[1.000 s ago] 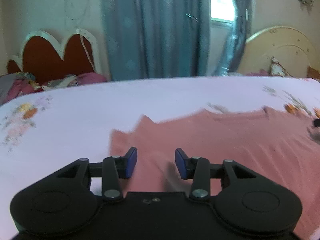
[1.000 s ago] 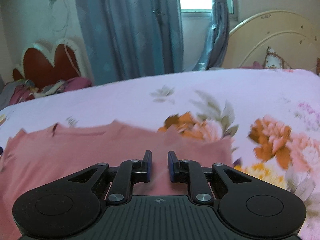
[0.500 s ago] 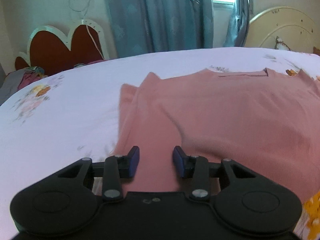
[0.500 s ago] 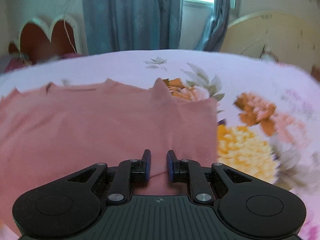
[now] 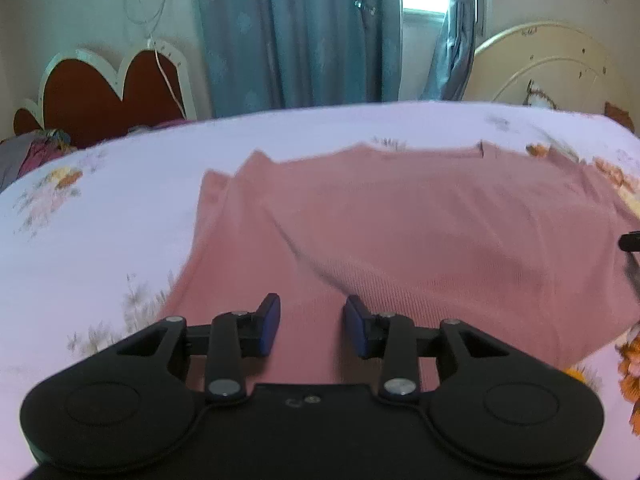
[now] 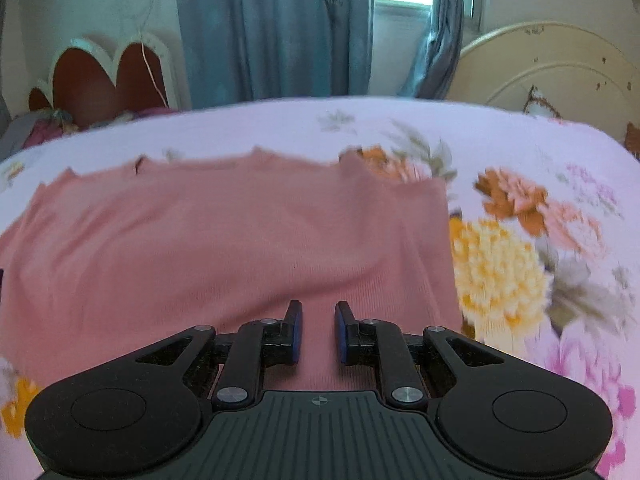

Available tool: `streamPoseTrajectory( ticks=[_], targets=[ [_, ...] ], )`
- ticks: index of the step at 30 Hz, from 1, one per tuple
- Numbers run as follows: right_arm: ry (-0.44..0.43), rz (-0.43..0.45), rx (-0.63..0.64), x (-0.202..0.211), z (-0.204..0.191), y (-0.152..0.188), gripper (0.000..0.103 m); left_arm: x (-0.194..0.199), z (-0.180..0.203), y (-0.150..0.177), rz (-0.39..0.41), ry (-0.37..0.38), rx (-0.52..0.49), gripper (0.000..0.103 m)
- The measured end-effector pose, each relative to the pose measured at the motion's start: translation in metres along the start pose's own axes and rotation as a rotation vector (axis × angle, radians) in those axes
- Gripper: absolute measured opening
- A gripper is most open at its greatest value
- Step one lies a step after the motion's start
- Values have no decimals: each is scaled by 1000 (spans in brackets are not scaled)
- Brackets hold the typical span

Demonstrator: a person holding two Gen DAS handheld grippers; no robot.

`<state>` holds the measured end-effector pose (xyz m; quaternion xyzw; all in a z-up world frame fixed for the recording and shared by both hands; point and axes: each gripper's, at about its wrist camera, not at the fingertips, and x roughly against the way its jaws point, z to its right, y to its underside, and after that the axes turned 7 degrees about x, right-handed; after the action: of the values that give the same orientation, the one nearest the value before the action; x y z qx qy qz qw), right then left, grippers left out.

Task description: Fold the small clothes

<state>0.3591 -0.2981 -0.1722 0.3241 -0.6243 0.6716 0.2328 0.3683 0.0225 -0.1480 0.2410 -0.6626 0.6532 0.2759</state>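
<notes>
Nearest to us, our left gripper (image 5: 311,322) hangs over the near left part of the pink ribbed knit top (image 5: 420,240), its blue-padded jaws apart with a clear gap and closing; fabric shows below the gap, but the pads press on nothing. Our right gripper (image 6: 317,330) sits above the near right part of the same top (image 6: 224,248), its jaws drawn to a narrow slot; whether cloth is pinched in it, we cannot tell.

The top lies spread flat on the pale pink floral bedsheet (image 5: 100,240). It is a dusty salmon colour, finely ribbed, lightly blurred. Its hem lies toward us and its neckline on the far edge, so it points away from us, toward the curtains. Its long axis runs side to side across the bed. The left sleeve area is folded with a diagonal crease; the right edge is straight.

Beyond the top's far edge stand a red scalloped headboard (image 5: 100,96), blue-grey curtains (image 5: 296,32) and a cream rounded headboard (image 5: 552,68).
</notes>
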Motion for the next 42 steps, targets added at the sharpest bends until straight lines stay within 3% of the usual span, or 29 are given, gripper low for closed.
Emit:
streamPoseTrajectory(
  ticks=[7,12,19,23,26,34,42],
  targets=[
    [50,-115,188,14,1,18,15,3,-7,16,-25,-32,-6,38],
    [55,-146,146,22,10,24,16,10,-17,19,-44,-45,28,38],
    [-8,-7,37,39,-7,4,16,23,-12,12,-35,-42,56,39],
    [-32,-23,63,30,-26,3,16,15,-8,14,-64,-62,51,41],
    [6,-80,99,18,-30,12,16,13,-9,15,-75,-72,60,43],
    [51,-129,168,22,-31,20,16,14,-15,13,-89,-64,76,49],
    [-16,-31,82,46,-52,-3,16,19,-22,7,-115,-30,113,55]
  ],
)
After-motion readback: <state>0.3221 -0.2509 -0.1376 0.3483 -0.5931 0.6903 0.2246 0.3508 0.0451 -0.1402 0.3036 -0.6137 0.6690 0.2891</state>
